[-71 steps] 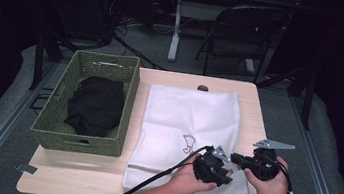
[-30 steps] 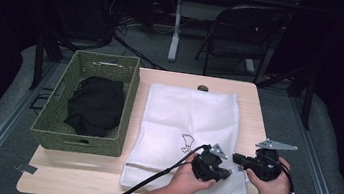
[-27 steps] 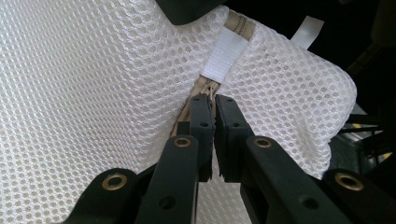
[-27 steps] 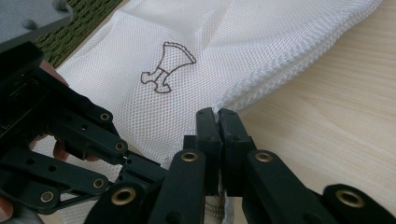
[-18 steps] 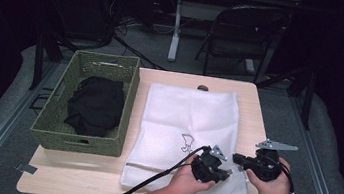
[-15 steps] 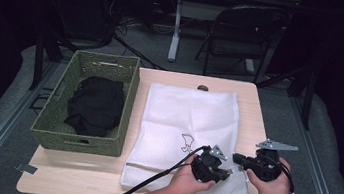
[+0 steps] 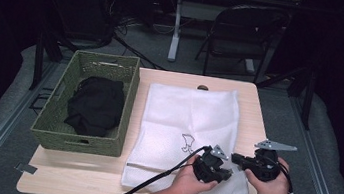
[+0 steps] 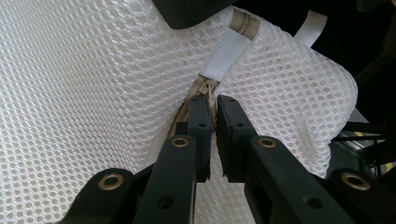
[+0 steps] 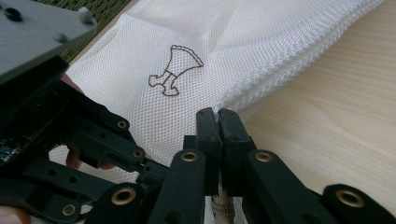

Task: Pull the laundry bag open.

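A white mesh laundry bag point(image 7: 190, 114) lies flat on the wooden table point(image 7: 73, 180), with a small dark logo point(image 7: 187, 142) printed on it. Both grippers are at its near right corner. In the left gripper view, my left gripper point(image 8: 213, 109) is shut on the tan zip point(image 8: 201, 88) of the mesh bag point(image 8: 93, 93), just below a white fabric tab point(image 8: 226, 53). My right gripper point(image 9: 217, 119) is shut on the bag's edge point(image 9: 233, 42), beside the logo point(image 9: 173, 70). From above, the left gripper point(image 7: 223, 173) and right gripper point(image 7: 238, 159) nearly touch.
A green woven basket point(image 7: 129, 101) holding a black garment point(image 7: 94, 104) stands on the table's left side. Bare wood shows right of the bag point(image 9: 327, 116). A folding chair point(image 7: 241, 35) and cables are on the floor beyond the table.
Hardly anything differs. Both hands and grippers stay at the bag's near right corner, and the bag's near edge has shifted only slightly.
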Available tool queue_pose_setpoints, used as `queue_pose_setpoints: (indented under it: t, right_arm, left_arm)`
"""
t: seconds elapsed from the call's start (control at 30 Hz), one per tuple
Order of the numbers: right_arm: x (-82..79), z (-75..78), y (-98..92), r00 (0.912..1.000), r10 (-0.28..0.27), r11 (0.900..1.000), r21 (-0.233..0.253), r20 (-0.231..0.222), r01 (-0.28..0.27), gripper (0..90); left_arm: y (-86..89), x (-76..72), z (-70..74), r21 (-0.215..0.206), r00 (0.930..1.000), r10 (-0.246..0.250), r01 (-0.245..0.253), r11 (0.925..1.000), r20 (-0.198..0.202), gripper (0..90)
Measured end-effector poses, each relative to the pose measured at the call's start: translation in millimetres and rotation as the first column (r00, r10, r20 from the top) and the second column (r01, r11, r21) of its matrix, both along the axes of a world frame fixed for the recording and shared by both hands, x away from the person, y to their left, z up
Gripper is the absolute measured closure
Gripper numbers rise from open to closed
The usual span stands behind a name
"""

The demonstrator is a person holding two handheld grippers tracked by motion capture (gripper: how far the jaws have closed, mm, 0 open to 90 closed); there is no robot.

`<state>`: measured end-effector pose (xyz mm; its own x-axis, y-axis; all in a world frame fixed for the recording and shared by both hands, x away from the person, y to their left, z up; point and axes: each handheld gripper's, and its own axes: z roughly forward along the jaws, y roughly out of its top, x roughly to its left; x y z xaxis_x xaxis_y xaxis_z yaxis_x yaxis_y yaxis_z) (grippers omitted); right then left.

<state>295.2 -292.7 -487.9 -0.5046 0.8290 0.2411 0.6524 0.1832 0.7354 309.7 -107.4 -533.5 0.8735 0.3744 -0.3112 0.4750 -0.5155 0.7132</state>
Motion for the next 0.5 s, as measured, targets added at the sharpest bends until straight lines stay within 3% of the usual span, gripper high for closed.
queue_pose_setpoints:
  t: [0.5]
  right_arm:
    - [1.0,-2.9,-8.9,0.9998,-0.019,1.000,0.005,-0.011,0.019,88.4]
  left_arm:
    - [7.9,-1.0,6.5,-0.011,0.9999,-0.009,0.009,0.9999,0.006,86.7]
